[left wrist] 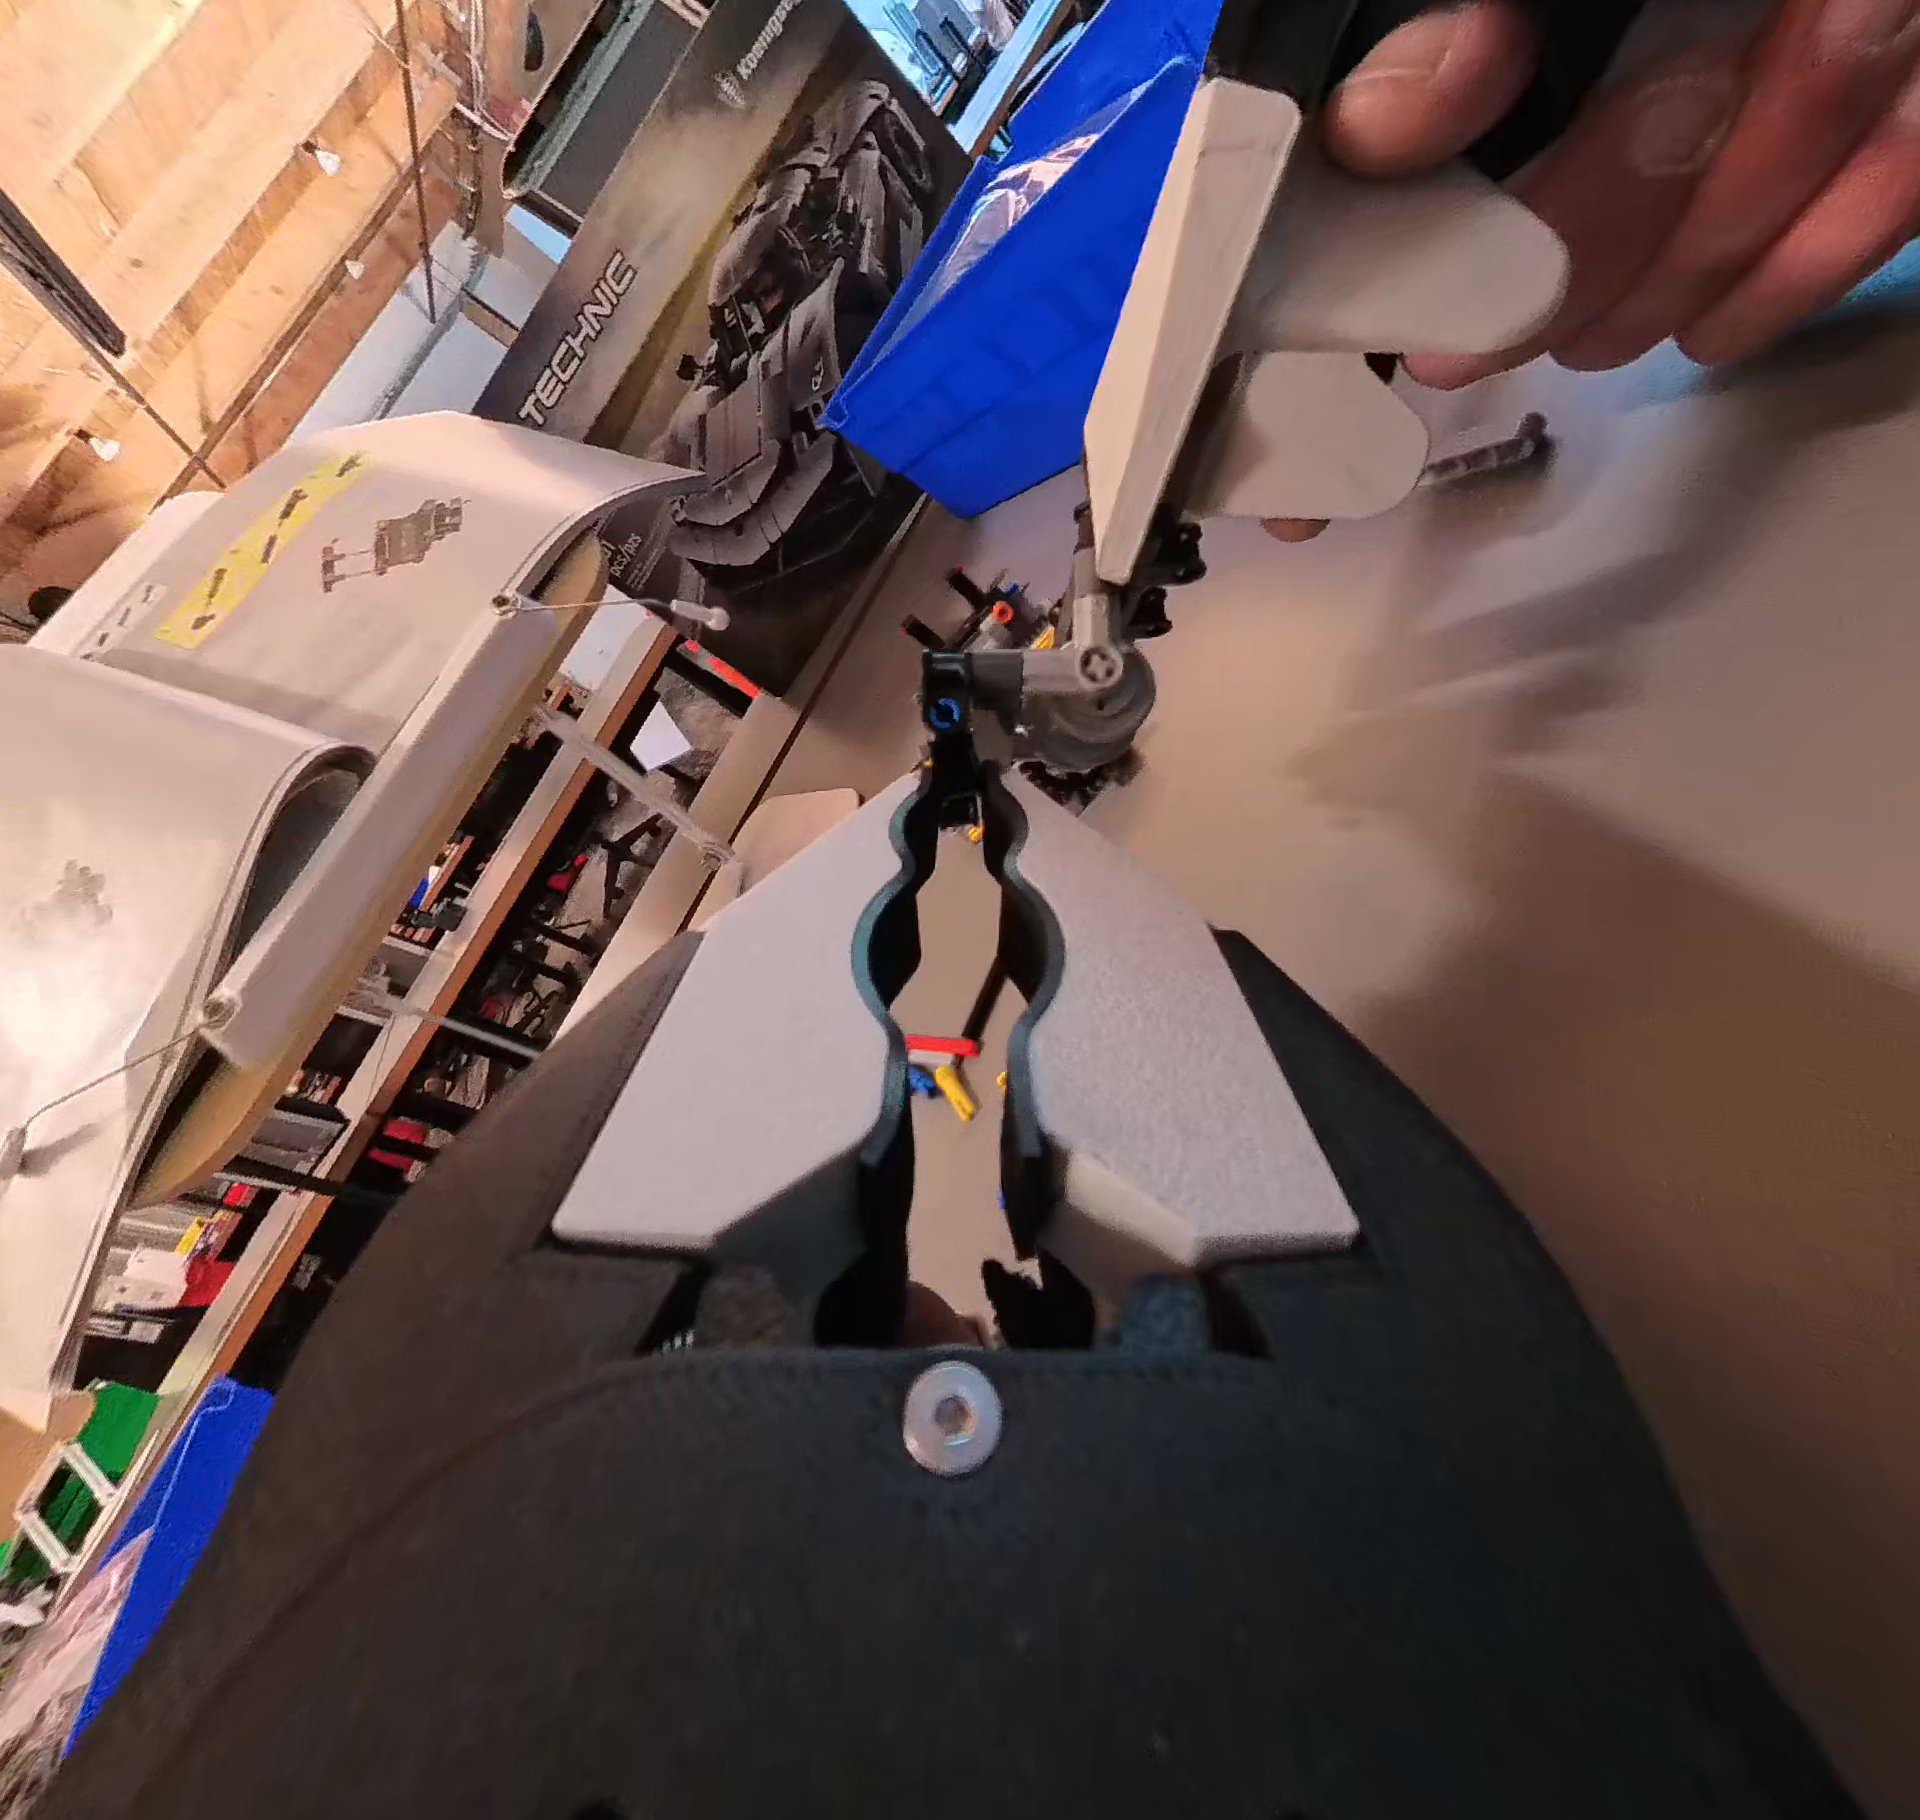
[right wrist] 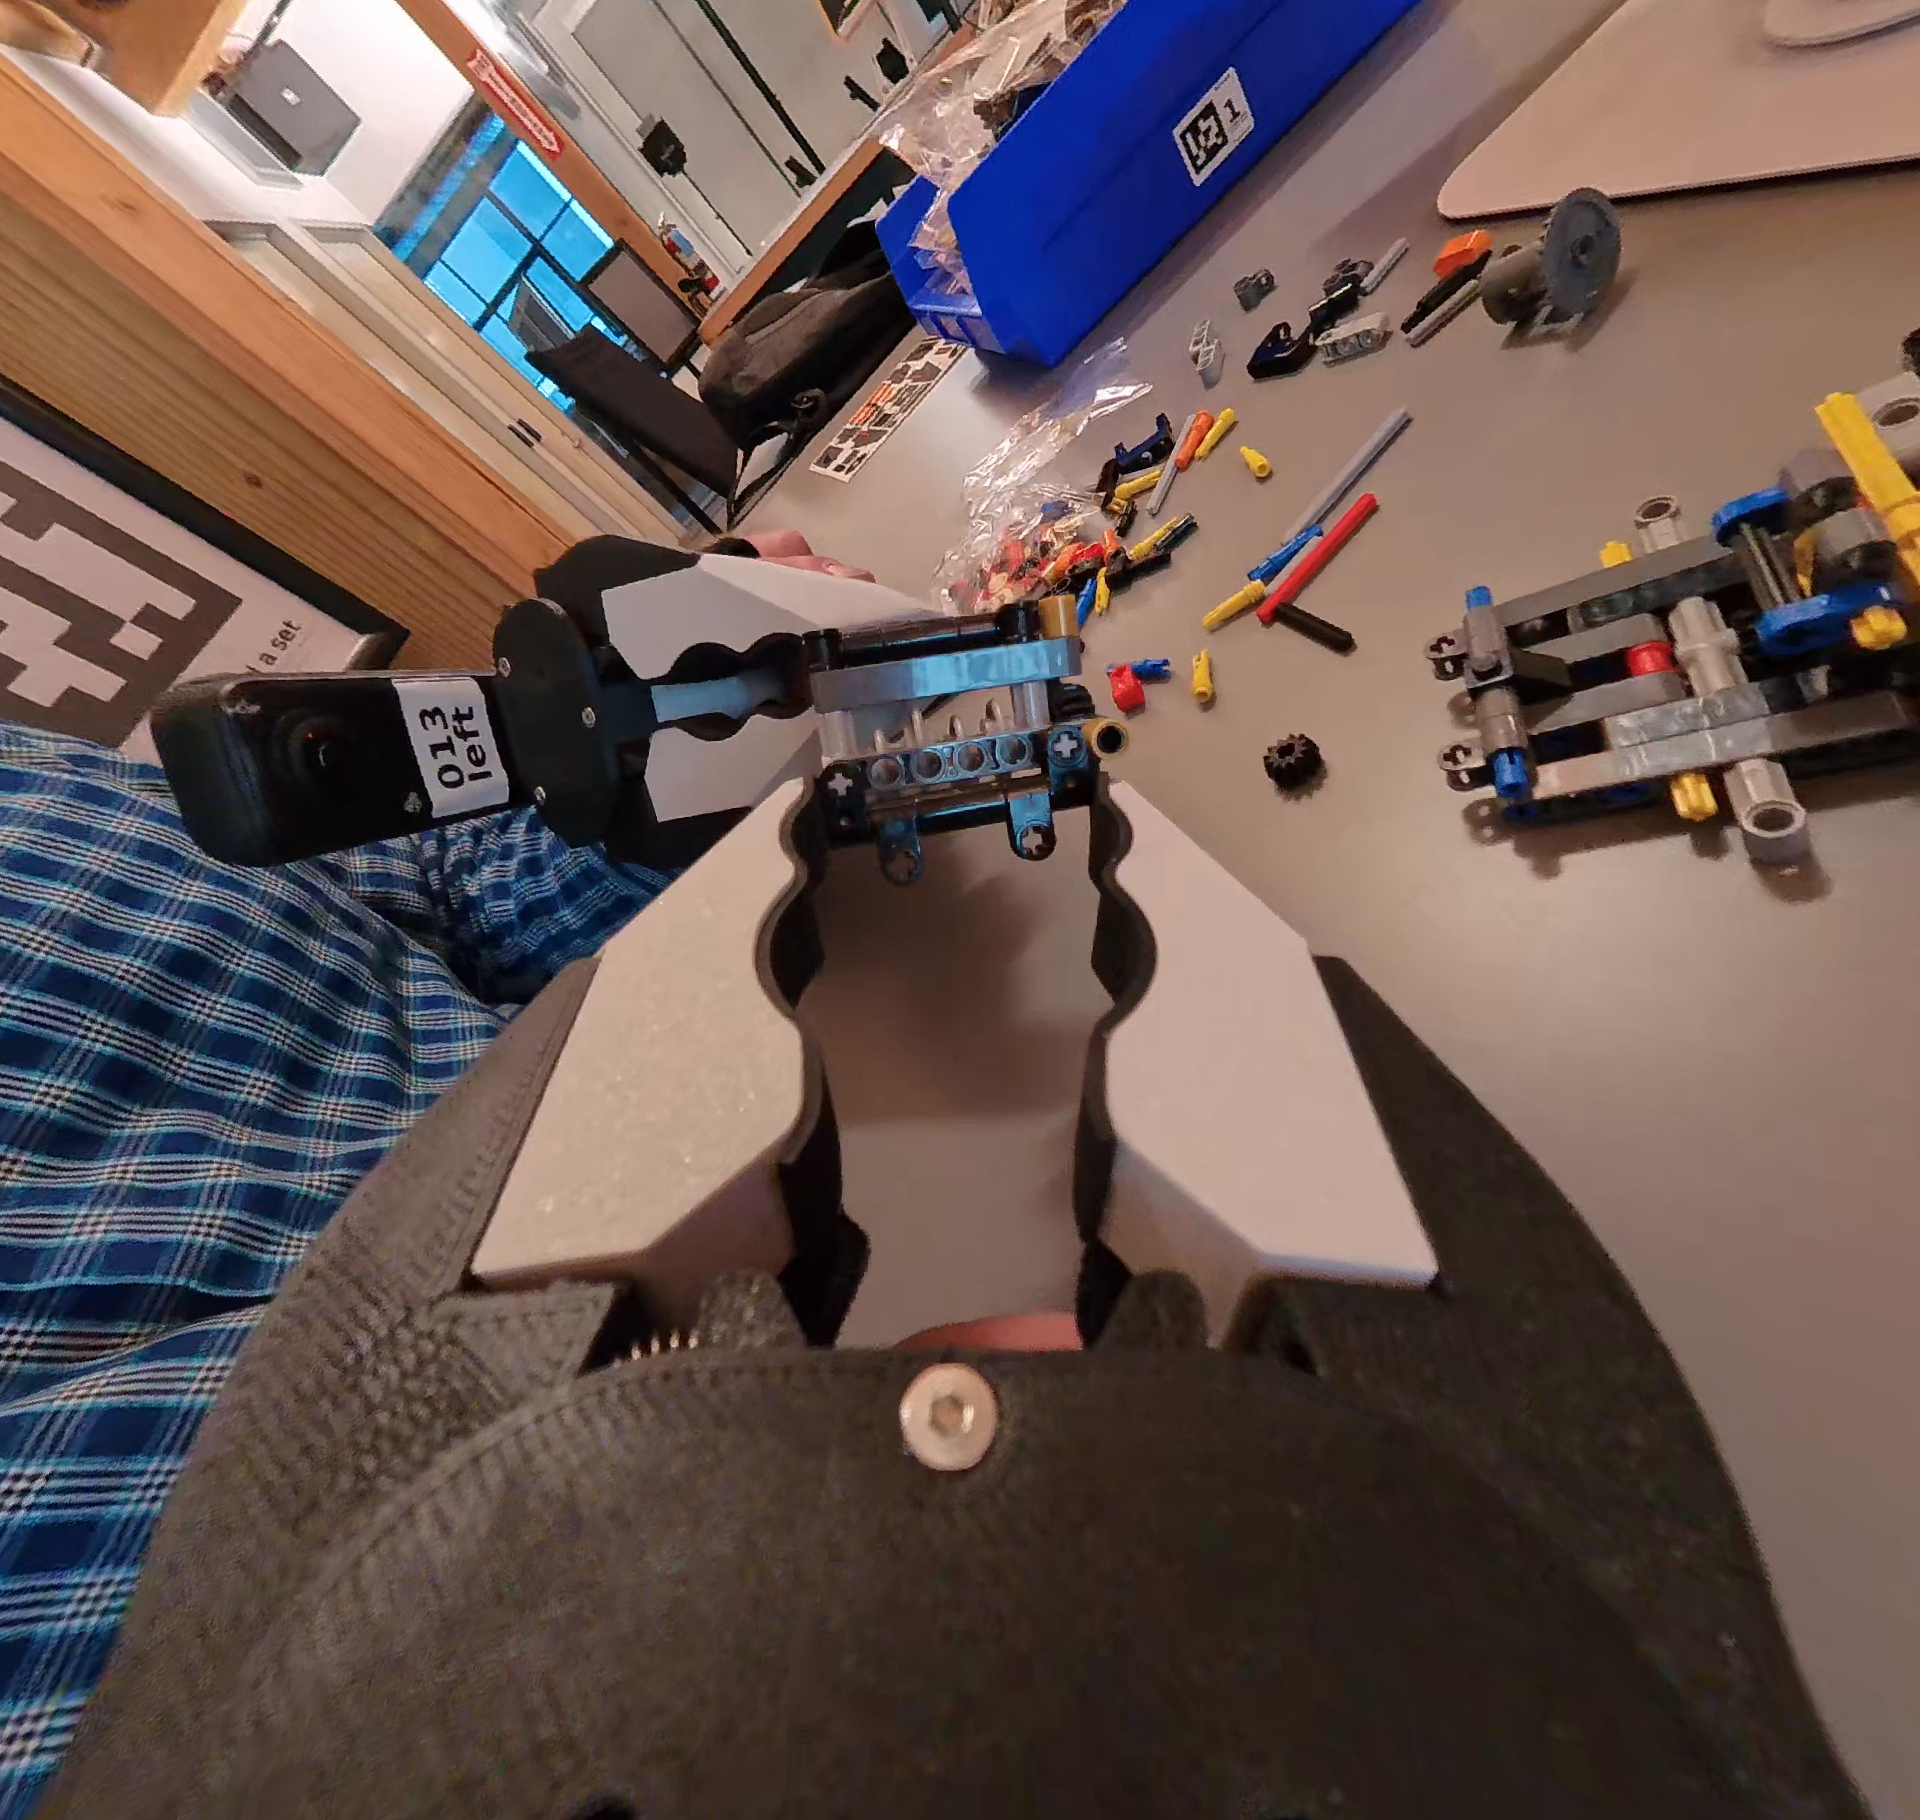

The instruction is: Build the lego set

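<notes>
1. Grey and black plastic beams make up two built pieces: a small sub-assembly (right wrist: 961, 731) held up between both grippers above the grey table (right wrist: 1455, 1095), and a larger chassis (right wrist: 1662, 669) with blue and yellow connectors lying flat on the table to the right; one blue bin (right wrist: 1143, 139) stands beyond them, with clear bags of parts at its near end.
2. Loose parts lie scattered between bin and chassis, too many small pins to count: one long red axle (right wrist: 1317, 559), one long grey axle (right wrist: 1347, 474), one small black gear (right wrist: 1295, 761) and one large grey wheel hub (right wrist: 1558, 264) stand out.
3. The left gripper (left wrist: 956, 802) is nearly closed, its tips pinching a thin black part at the sub-assembly's (left wrist: 1039, 690) end; in the right wrist view it reaches in from the left, level with that piece.
4. The right gripper (right wrist: 956, 820) stands moderately wide, its two fingertips clamped on either side of the sub-assembly's blue-ended base; a bare hand (left wrist: 1662, 139) in a fingerless black glove holds its grey body.
5. Both grippers have matte pale-grey fingers with dark wavy inner pads and textured black housings.
6. One open instruction booklet (left wrist: 343, 565) with curled pages and one dark set box (left wrist: 748, 316) stand at the table's far edge in the left wrist view.
</notes>
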Demonstrator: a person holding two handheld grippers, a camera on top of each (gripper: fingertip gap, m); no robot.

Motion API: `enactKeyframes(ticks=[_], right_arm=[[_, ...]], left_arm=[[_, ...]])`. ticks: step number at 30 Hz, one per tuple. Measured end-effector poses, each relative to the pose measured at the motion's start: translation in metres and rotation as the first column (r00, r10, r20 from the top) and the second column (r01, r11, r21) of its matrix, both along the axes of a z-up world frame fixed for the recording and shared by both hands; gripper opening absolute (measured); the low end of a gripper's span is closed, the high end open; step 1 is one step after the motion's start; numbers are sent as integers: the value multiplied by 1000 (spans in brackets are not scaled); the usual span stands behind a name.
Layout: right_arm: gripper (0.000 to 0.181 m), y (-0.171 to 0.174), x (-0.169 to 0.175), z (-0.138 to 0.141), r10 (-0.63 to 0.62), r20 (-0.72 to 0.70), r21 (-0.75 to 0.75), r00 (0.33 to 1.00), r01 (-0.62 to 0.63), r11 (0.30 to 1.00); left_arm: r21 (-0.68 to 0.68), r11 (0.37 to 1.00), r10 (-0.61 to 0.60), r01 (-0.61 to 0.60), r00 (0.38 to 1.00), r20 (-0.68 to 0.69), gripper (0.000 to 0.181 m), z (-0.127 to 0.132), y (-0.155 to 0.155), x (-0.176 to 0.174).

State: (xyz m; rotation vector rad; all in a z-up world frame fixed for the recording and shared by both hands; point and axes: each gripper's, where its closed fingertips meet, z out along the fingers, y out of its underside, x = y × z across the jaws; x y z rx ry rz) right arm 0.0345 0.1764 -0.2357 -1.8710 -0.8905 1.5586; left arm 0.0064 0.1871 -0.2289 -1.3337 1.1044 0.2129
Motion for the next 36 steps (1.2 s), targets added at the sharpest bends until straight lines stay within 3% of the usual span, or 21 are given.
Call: enactKeyframes(ticks=[7, 12, 15, 19, 24, 33, 36], right_arm=[[62, 3, -5, 12, -24, -28, 50, 999, 25, 998], [63, 8, -8, 28, -52, -81, 192, 995, 67, 979], [62, 4, -20, 34, -15, -126, 286, 992, 51, 957], [49, -15, -32, 38, 125, -225, 387, 966, -29, 922], [47, -12, -10, 50, 135, -363, 281, 922, -29, 959], [50, -8, -11, 46, 104, -348, 250, 932, -14, 968], [52, -2, -9, 48, 61, -364, 246, 929, 33, 969]], left_arm=[[0, 1000, 17, -17, 999, 47, 5, 4, 1, -15], [-4, 999, 43, -42, 993, 110, 4, 14, 1, -38], [-9, 999, 47, -46, 984, 169, 4, 23, 5, -57], [-27, 1000, 18, -13, 975, 223, 4, 28, 14, -72], [-56, 998, -10, 28, 955, 298, 4, 35, 21, -75], [-61, 994, -65, 92, 934, 352, 4, 41, 25, -65], [-102, 986, -77, 133, 899, 432, 4, 41, 25, -64]])
